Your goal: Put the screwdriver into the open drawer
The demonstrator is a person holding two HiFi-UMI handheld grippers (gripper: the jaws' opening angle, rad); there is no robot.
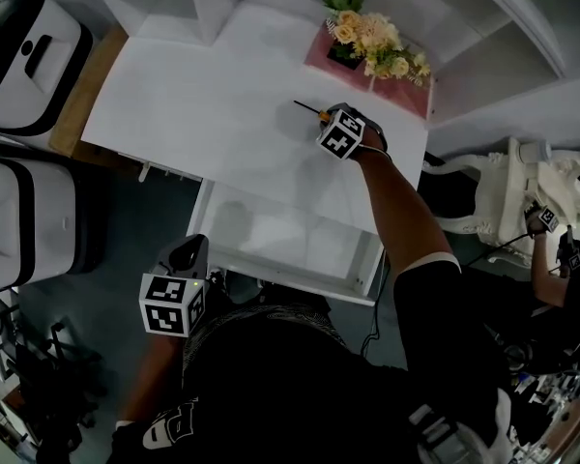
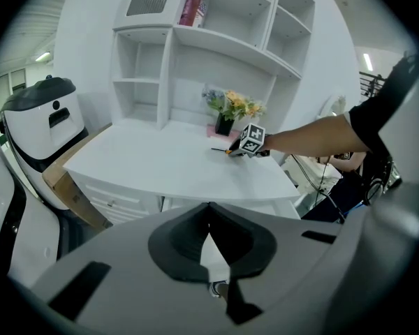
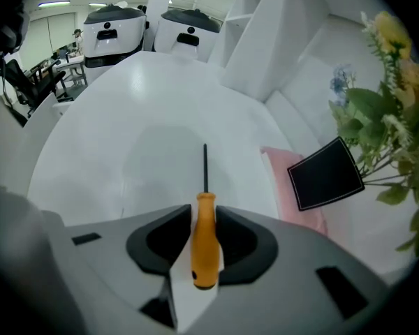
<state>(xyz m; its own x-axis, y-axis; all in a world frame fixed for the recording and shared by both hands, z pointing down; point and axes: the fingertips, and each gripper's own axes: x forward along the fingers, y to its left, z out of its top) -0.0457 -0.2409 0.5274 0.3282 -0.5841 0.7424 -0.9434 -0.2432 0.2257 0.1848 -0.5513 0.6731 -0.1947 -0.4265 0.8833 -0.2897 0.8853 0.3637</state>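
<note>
From the head view, the right tongs (image 1: 327, 117) are reaching down over the screwdriver (image 1: 307, 108), which is lying on the white tabletop (image 1: 213, 104) near the flower arrangement (image 1: 372, 42). The open drawer (image 1: 300, 285) is jutting out below the tabletop's near edge, well apart from the tool. The left tongs (image 1: 187, 251) are hanging beside the drawer's left corner.

In the left gripper view, those tongs are showing their tips together, with nothing between them.

In the right gripper view, the right tongs are standing apart astride the orange handle, the pads close beside it but, by the look of it, not clamping (the tool is resting on the tabletop). If they close off-centre, the round handle is likely to roll or pivot, and a loose hold risks dropping it short of the drawer.
</note>
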